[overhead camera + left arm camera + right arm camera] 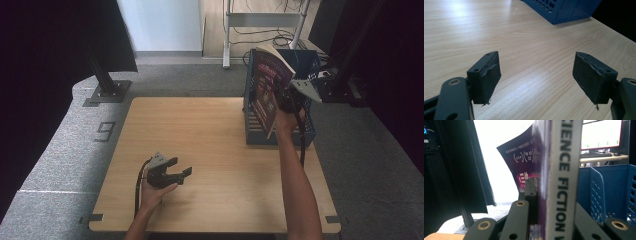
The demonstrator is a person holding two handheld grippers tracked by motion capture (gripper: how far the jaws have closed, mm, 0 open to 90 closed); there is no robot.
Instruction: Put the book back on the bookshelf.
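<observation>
A thick paperback book [267, 85] with a dark purple cover is held upright over the blue slotted crate [305, 131] at the table's right side. My right gripper [286, 102] is shut on the book. In the right gripper view the book's white spine [564, 177] reads "SCIENCE FICTION" and stands between my jaws, with the left pad [531, 192] pressed on the cover. My left gripper [176, 170] rests low over the wooden table [200, 140] near the front left, jaws wide apart with nothing between them. Both of its black pads [485, 77] show over bare wood.
The blue crate [599, 192] has upright dividers inside. A corner of the crate [564, 10] lies far ahead of my left gripper. Black curtains and a metal post [102, 75] stand at the back left. A desk with a monitor [601, 135] is beyond the crate.
</observation>
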